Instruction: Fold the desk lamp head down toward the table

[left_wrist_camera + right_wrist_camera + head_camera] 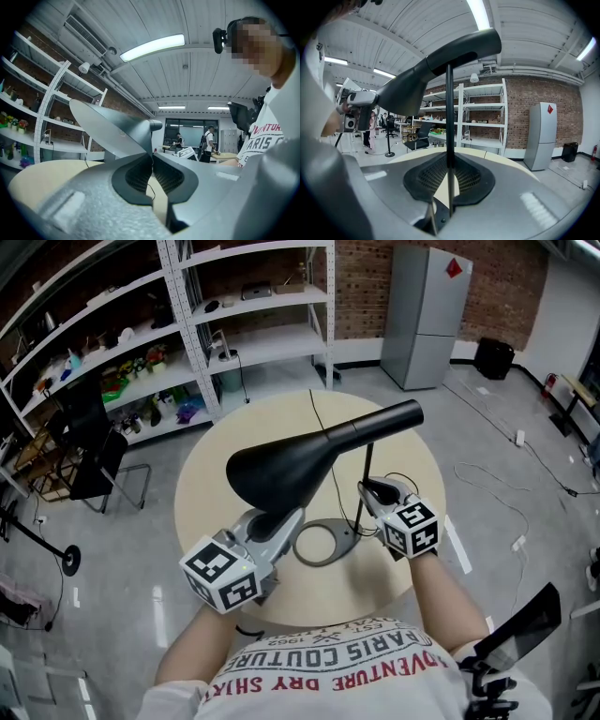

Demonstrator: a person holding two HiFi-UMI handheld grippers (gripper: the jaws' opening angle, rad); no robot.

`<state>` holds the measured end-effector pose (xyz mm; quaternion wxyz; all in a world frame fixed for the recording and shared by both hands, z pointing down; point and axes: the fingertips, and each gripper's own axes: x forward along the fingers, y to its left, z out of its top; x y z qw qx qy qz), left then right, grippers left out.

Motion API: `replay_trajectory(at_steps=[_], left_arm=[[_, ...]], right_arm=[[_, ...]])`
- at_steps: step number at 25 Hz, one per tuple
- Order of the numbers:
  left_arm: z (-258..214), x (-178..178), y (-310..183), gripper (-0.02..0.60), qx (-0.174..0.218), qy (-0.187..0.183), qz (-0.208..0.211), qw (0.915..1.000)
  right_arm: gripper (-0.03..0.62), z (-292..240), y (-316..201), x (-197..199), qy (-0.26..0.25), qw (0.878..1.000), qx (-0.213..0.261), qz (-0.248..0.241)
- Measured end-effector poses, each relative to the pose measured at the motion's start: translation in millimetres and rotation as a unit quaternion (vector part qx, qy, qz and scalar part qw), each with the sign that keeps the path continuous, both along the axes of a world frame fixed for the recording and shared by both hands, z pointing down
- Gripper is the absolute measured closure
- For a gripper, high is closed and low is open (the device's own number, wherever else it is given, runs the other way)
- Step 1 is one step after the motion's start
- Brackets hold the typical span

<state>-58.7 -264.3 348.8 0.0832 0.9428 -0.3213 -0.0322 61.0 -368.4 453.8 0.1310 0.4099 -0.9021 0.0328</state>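
A black desk lamp stands on the round beige table (211,488). Its wide lamp head (291,460) tilts over a thin upright pole (367,474) that rises from a ring base (323,545). My left gripper (279,518) comes in from the lower left and is shut on the rim of the lamp head (110,129), whose thin edge runs into the closed jaws of the left gripper (152,159). My right gripper (371,493) is shut on the pole (449,117), which passes straight up between the pads of the right gripper (449,176).
The lamp's cable (322,423) trails across the table to the far edge. Beyond it are white shelving (253,315), a grey fridge (427,315) and a black chair (94,460) on the left. Cables lie on the floor at right (497,493).
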Motion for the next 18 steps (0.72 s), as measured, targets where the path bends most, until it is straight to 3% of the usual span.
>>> replay_trajectory(at_steps=[18], left_arm=[[10.2, 4.4, 0.1, 0.577, -0.012, 0.032, -0.007, 0.9994]], right_arm=[[0.548, -1.4, 2.5, -2.5, -0.004, 1.0, 0.001, -0.003]])
